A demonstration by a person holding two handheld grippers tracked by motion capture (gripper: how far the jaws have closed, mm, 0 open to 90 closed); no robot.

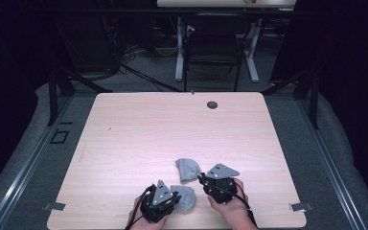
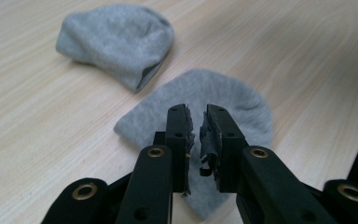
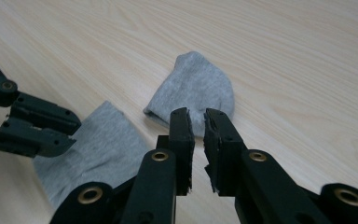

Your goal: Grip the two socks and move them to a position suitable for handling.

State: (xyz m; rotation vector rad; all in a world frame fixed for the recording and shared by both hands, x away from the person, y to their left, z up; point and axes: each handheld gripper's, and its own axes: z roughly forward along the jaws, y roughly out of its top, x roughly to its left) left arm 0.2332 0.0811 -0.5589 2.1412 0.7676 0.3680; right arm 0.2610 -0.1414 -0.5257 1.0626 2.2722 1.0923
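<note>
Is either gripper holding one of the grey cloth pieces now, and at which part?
Nothing is held. The left gripper and right gripper are nearly closed with bare gaps; both grey cloth pieces lie on the table.

Your left gripper [image 1: 165, 201] touches one grey sock [image 1: 185, 197] near the worktop's [image 1: 139, 134] front edge. Your right gripper [image 1: 210, 182] sits beside the other sock [image 1: 188, 169].

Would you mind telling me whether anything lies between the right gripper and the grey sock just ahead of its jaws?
Nothing visible does. The right gripper points at the farther grey sock over bare table; the left gripper stands off to one side over the other sock.
</note>
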